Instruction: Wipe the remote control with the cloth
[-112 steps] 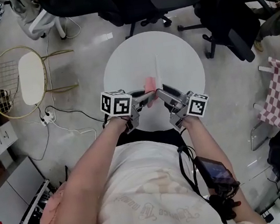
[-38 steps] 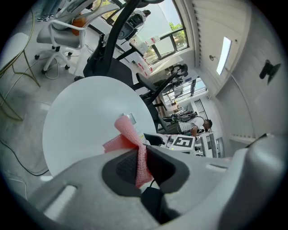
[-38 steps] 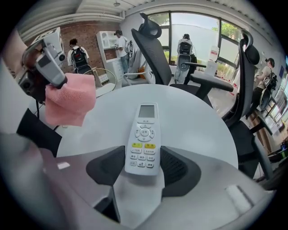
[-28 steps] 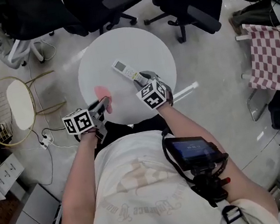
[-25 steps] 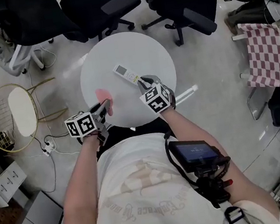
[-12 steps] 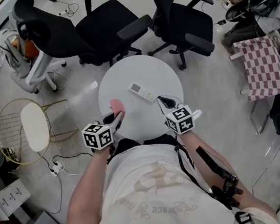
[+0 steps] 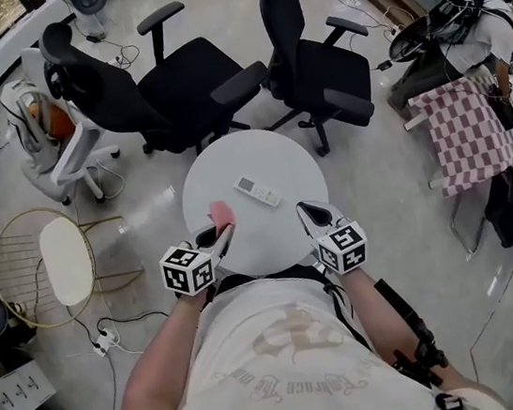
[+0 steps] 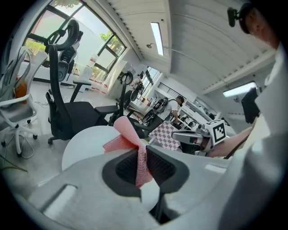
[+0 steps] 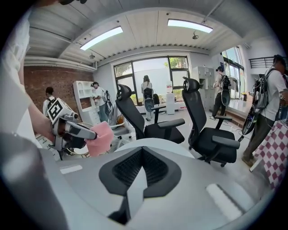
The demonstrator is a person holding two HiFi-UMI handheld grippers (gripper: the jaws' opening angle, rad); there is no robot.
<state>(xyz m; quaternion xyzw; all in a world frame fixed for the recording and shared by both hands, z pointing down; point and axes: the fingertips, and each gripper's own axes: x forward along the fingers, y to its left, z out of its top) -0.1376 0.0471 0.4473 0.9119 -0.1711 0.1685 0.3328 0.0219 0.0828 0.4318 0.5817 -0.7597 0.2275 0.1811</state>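
Unreadable shirt print (image 7: 298, 380); pink cloth (image 8: 124, 133) in left claw (image 8: 143, 156)

The head view looks down from high above the round table (image 7: 278, 154). Both gripper views sit low by its edge, looking across it at black chairs (image 7: 191, 76).

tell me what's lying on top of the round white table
Only the remote control shows on the table. The pink cloth is pinched in the left hand-held gripper. The person's shirt hides the near rim.
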